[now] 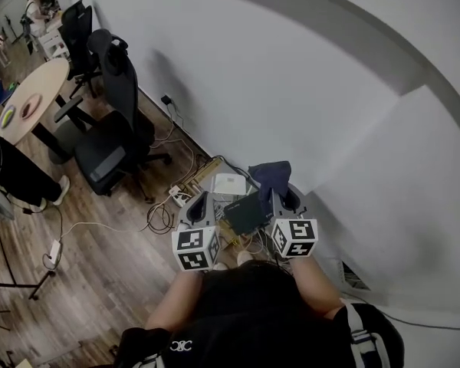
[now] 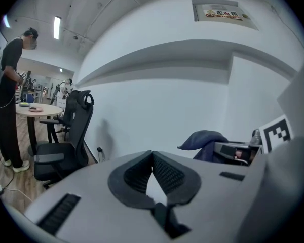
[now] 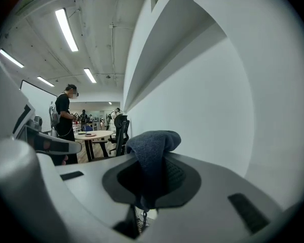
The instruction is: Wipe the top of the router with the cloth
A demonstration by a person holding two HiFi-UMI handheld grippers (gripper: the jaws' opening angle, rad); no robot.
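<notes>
1. The blue cloth (image 3: pixel 153 145) is pinched tight in the jaws of the right gripper (image 3: pixel 151 168).
2. The left gripper (image 2: pixel 152 157) has its jaws closed on nothing.
3. A black box (image 1: pixel 244 213) and a white box (image 1: pixel 230 184) lie on the floor (image 1: pixel 100 274). I cannot tell which is the router.

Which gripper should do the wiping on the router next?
Probably the right gripper: its jaws already pinch the cloth, close to the router. The left gripper is shut and empty.

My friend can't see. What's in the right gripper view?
The right gripper is shut on a dark blue cloth that bunches up above its jaws. A white wall fills the right side; far off on the left, a person stands by a round table.
</notes>
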